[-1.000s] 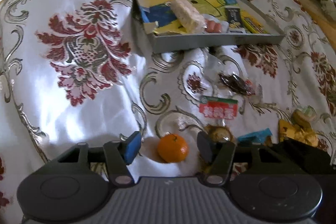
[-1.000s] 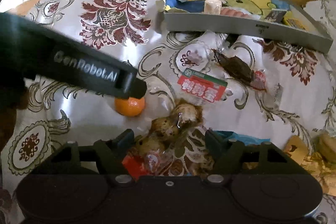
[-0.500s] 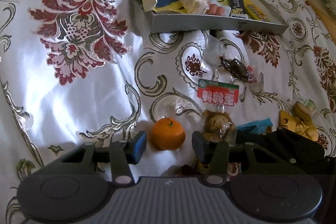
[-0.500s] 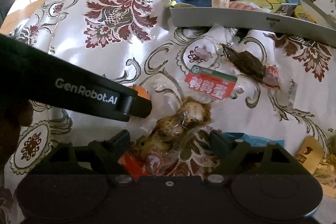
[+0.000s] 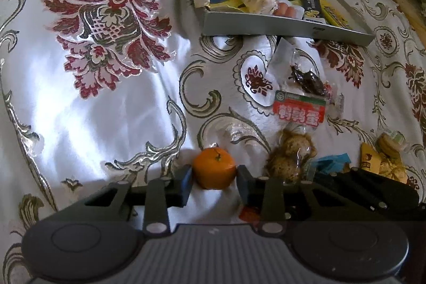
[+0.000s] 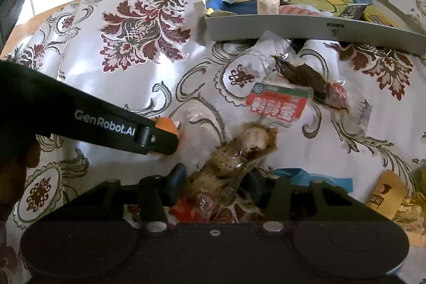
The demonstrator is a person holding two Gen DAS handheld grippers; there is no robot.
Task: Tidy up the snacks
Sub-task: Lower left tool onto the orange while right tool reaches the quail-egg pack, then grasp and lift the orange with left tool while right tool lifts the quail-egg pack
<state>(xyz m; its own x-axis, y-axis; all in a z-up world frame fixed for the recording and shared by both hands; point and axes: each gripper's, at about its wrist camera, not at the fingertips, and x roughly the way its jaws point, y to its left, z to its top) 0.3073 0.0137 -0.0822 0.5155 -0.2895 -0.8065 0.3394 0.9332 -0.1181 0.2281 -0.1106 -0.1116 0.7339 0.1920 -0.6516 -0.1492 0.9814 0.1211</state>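
Your left tool [image 5: 214, 184] pinches the mandarin [image 5: 214, 168] while your right tool [image 6: 215, 184] clamps the quail-egg packet [image 6: 234, 159]

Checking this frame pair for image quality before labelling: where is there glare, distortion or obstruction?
Left wrist view: sunlight glares off the satin tablecloth; fisheye bends the grey tray; the orange stays sharp. Right wrist view: the left gripper hides most of the orange; corners vignette black.

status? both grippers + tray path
Left gripper jaws shut on orange. Right gripper jaws shut on clear egg pack. Grey tray ahead; red-label packet and dark snack packet lie between.
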